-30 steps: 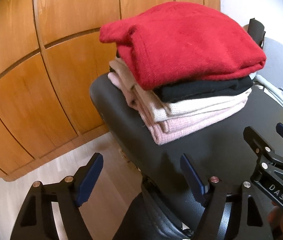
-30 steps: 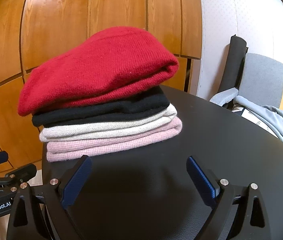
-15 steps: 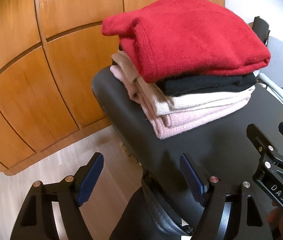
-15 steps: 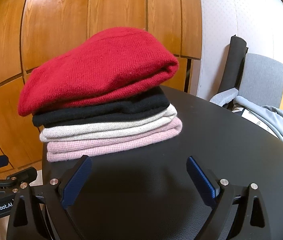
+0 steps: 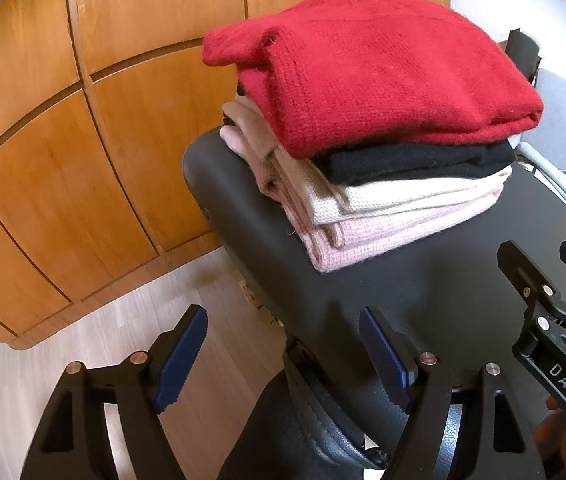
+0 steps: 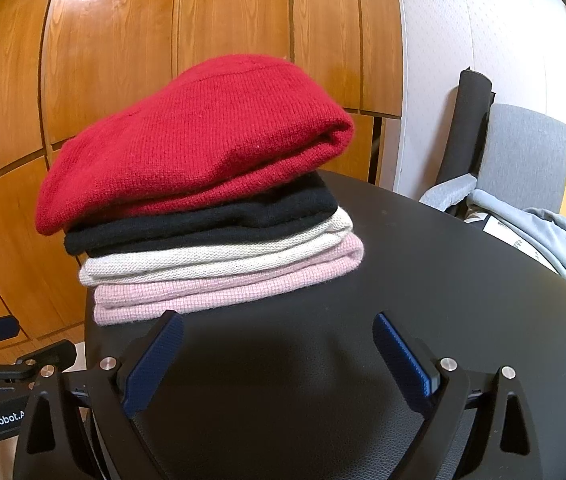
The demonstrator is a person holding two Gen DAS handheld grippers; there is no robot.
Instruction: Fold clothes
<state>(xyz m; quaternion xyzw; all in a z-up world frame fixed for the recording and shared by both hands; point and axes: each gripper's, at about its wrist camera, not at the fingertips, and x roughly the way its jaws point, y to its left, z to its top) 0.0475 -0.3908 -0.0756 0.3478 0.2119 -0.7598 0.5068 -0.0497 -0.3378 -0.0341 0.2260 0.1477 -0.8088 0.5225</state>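
Observation:
A stack of folded knitwear sits on the black table (image 6: pixel 423 280): a red sweater (image 6: pixel 203 140) on top, then a black one (image 6: pixel 211 224), a cream one (image 6: pixel 219 256) and a pink one (image 6: pixel 223 292) at the bottom. The stack also shows in the left wrist view, red sweater (image 5: pixel 371 76) on top, pink one (image 5: pixel 383 228) lowest. My right gripper (image 6: pixel 279 360) is open and empty, just in front of the stack above the table. My left gripper (image 5: pixel 283 356) is open and empty, at the table's left edge, short of the stack.
Wooden wall panels (image 5: pixel 63 120) stand behind and to the left. A grey chair (image 6: pixel 523 152) with a grey garment (image 6: pixel 555 236) draped by it is at the right. Pale wood floor (image 5: pixel 83 340) lies below the table's left edge.
The left gripper has drifted slightly so the stack sits a little higher and further right in its view. The right gripper has barely moved.

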